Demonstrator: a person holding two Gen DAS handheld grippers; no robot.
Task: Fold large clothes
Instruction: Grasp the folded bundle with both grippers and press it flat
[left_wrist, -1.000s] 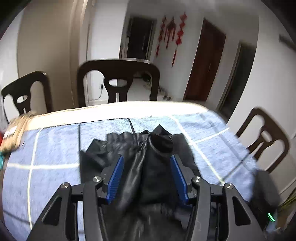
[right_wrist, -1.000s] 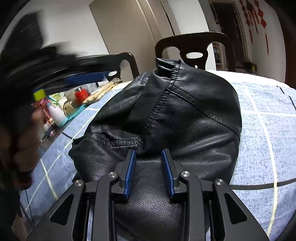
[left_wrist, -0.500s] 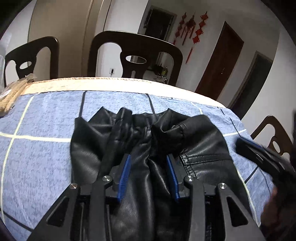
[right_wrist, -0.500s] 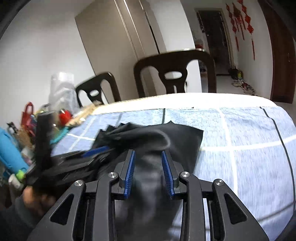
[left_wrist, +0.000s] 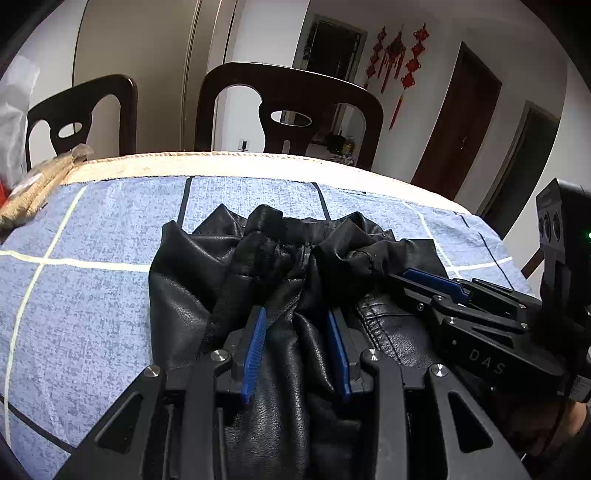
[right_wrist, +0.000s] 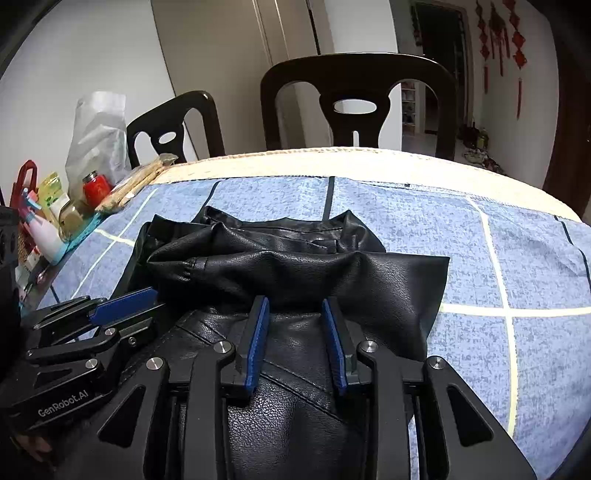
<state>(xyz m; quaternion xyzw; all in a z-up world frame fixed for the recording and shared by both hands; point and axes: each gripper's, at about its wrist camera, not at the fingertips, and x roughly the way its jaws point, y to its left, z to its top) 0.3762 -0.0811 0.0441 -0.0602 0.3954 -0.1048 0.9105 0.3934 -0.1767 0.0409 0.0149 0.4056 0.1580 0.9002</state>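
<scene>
The black leather jacket (right_wrist: 295, 266) lies bunched mid-table (right_wrist: 369, 162), heavy, limp, slick. Left gripper (left_wrist: 297, 345) is closing on a fold; right gripper (right_wrist: 297, 338) is closing round another. Better gripped at seams.

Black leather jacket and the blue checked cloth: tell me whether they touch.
Touching. The right wrist view shows the jacket lying flat on the cloth, with no gap along its edge.

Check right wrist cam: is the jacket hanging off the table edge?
No. The jacket lies bunched wholly on the blue checked cloth, which shows all round it.
</scene>
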